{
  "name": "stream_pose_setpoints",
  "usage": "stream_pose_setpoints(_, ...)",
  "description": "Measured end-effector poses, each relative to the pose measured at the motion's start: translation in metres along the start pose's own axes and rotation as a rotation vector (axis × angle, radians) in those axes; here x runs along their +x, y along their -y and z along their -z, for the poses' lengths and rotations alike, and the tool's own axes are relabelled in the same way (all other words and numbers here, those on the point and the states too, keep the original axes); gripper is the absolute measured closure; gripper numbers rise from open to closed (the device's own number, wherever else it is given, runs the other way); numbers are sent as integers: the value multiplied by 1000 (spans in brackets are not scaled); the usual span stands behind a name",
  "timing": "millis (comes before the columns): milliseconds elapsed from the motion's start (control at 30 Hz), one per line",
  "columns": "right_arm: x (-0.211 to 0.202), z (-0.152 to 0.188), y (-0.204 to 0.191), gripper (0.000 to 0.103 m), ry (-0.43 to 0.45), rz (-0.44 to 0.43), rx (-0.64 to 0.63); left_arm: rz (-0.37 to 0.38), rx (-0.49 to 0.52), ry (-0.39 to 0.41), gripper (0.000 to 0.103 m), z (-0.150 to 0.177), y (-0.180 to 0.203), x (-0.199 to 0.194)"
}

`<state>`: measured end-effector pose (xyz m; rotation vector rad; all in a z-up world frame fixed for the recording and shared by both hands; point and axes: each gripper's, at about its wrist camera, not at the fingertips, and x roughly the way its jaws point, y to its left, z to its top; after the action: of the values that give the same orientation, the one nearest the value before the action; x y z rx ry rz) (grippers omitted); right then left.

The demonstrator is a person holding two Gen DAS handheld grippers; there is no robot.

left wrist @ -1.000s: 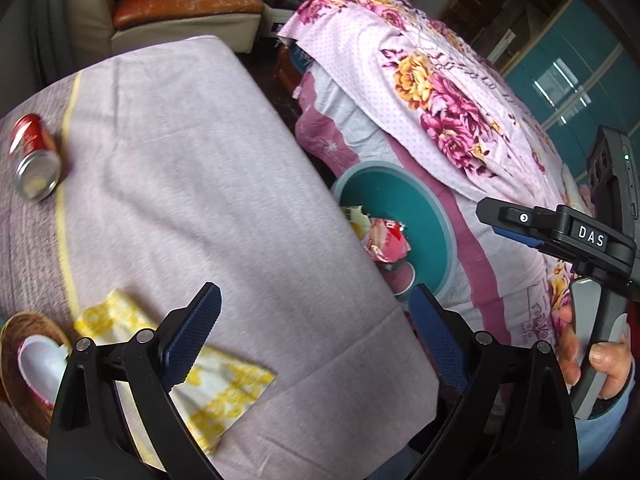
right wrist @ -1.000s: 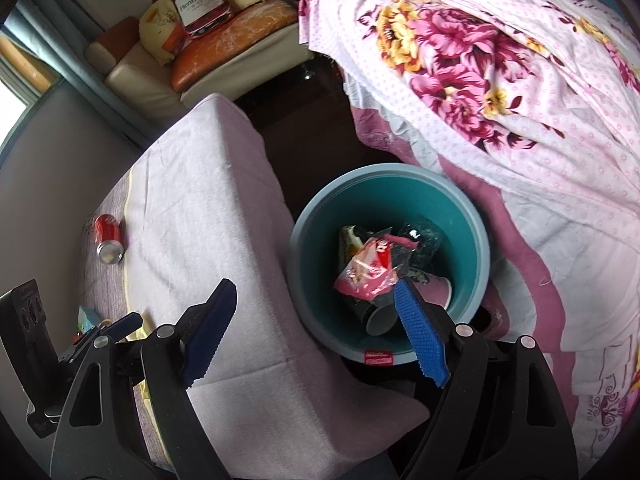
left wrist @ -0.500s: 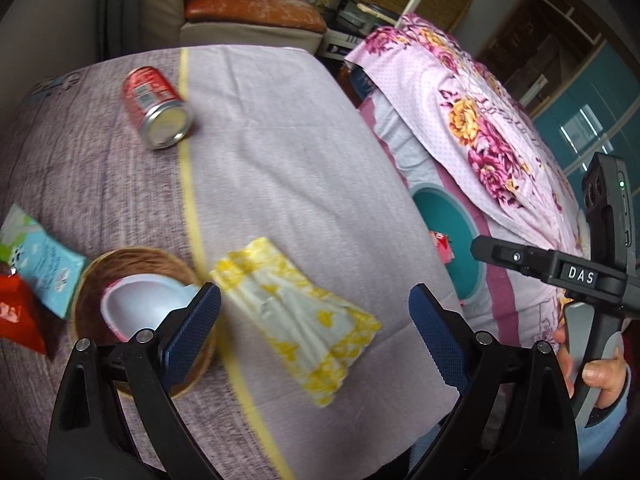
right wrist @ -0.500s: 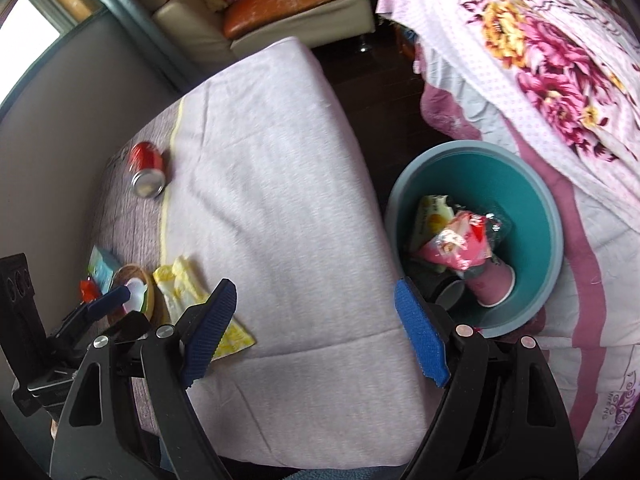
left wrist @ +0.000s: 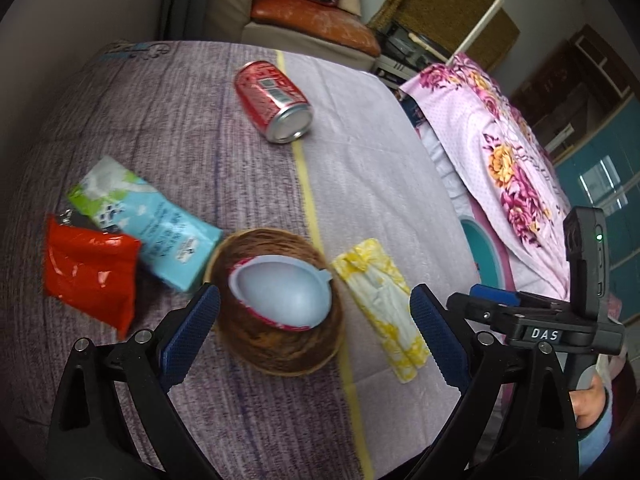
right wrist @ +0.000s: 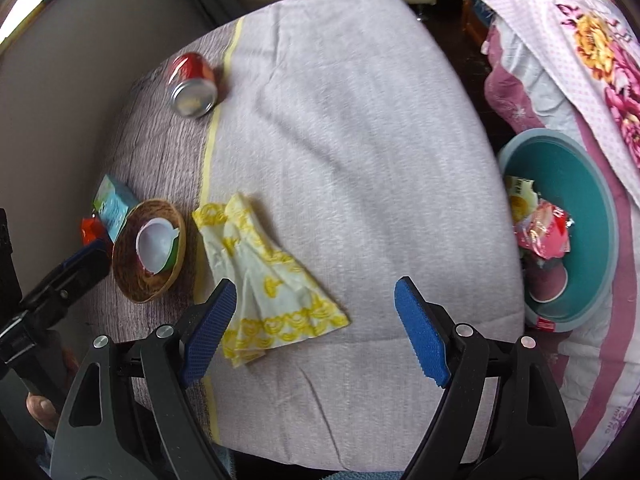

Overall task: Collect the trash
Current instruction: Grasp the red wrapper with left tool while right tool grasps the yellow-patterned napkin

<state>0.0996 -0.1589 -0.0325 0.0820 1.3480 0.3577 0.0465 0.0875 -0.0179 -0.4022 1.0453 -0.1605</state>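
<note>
Table (right wrist: 360, 120): we find the can (left wrist: 274, 102) lying on its side at the far end
Basket (left wrist: 280, 344): near edge, with a cup (left wrist: 282, 292) lying in it
Napkin (right wrist: 264, 276): just right of the basket, flat on the cloth
Two packets (left wrist: 120, 240): left of the basket, overlapping
Bin (right wrist: 576, 240): on the floor right of the table, holding wrappers (right wrist: 540, 232); we see the bed (right wrist: 580, 60) behind it
</note>
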Motion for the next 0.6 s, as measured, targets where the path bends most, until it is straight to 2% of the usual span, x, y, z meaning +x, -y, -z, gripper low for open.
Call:
stream_pose_setpoints(400, 38, -2, -50, 25, -61, 49, -101, -34, -121, 29, 6, 8, -60, -19)
stream_pose_setpoints(600, 53, 3, -69, 25, -74, 81, -137, -82, -279, 61, 6, 11, -110, -31)
